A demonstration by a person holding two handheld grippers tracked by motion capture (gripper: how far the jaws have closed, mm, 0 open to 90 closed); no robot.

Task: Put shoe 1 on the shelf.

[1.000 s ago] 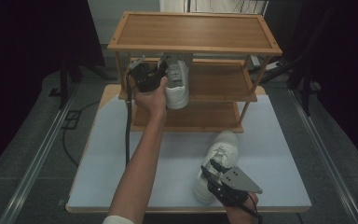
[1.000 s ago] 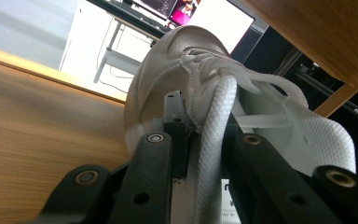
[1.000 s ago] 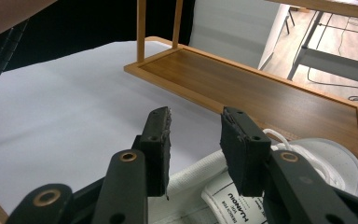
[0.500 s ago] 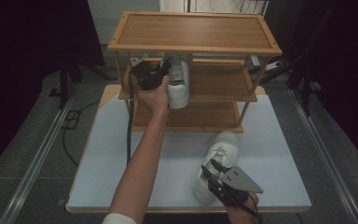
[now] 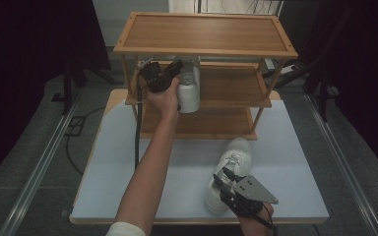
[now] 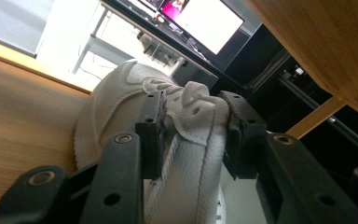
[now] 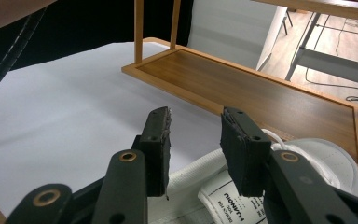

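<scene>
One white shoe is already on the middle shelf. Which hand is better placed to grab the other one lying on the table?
The right. Its hand-held gripper hovers with jaws apart just above the white shoe on the table, while the left hand-held gripper is up at the shelf, its jaws just opening around the shelved shoe.

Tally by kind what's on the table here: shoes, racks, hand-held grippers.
White shoes: 2, one on the rack's middle shelf, one on the table
Wooden shoe rack: 1
Hand-held grippers: 2, left hand-held gripper and right hand-held gripper
Total: 5

One white shoe (image 5: 189,91) sits on the rack's middle shelf (image 5: 231,83), another (image 5: 229,169) on the table (image 5: 108,162).
</scene>
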